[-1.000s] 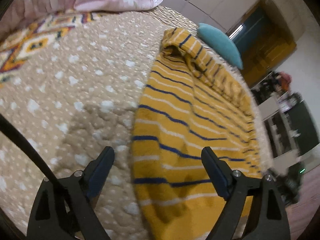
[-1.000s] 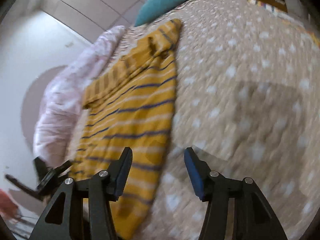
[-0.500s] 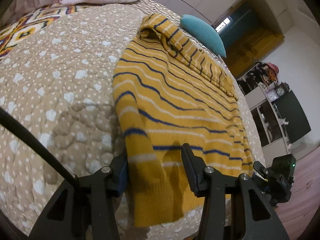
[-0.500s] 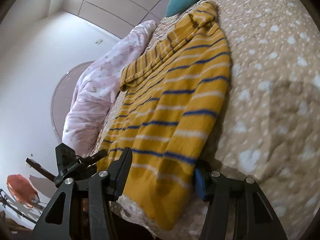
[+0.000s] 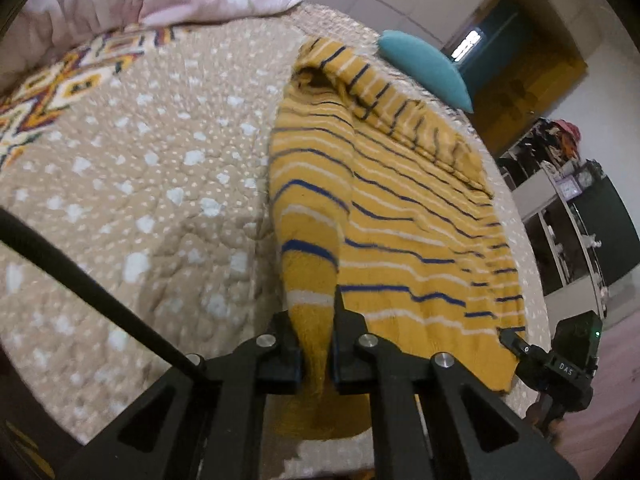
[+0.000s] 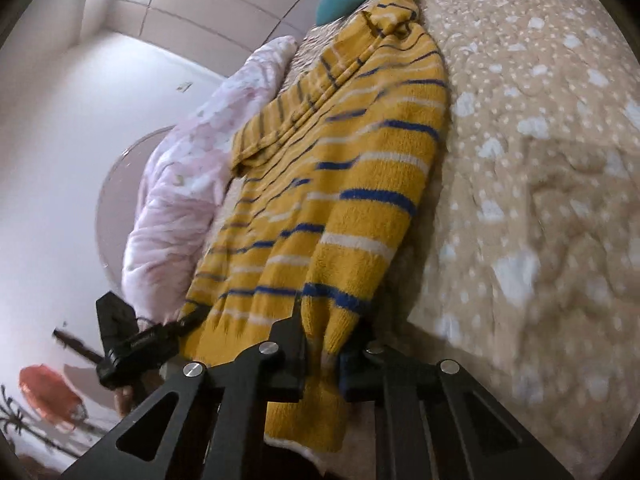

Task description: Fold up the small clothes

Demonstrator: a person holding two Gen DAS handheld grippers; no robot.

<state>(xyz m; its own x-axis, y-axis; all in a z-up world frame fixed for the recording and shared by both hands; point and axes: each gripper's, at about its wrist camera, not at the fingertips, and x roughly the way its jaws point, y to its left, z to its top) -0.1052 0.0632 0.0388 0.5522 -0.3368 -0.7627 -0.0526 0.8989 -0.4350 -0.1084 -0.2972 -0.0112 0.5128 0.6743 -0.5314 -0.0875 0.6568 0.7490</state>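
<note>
Your left gripper (image 5: 314, 344) is clamped on the near hem of the yellow striped sweater (image 5: 384, 216), at its left corner; its jaws have just been closing and now pinch a bunched ridge of the knit between them. Your right gripper (image 6: 320, 354) has done the same at the hem's other corner: its jaws have just been closing and the fabric is squeezed between the pads, with a flap of hem hanging below them.

The sweater lies on the bed (image 5: 132, 184), stretched away from you over a beige quilt dotted with white. Its hem is at the near edge of the bed, where both grippers hold it, and its collar end is at the far side, close to a teal pillow (image 5: 428, 68). 1 sleeve is folded across the body along the sweater's right-hand side in the left wrist view, with its cuff near the hem. The cloth rises in a soft fold just beyond each gripper, lifted off the quilt there, while the rest rests flat.

A rumpled pink duvet (image 6: 188, 168) is heaped on the bed to the left of the sweater. In each wrist view you can see the other gripper at the far corner of the hem
</note>
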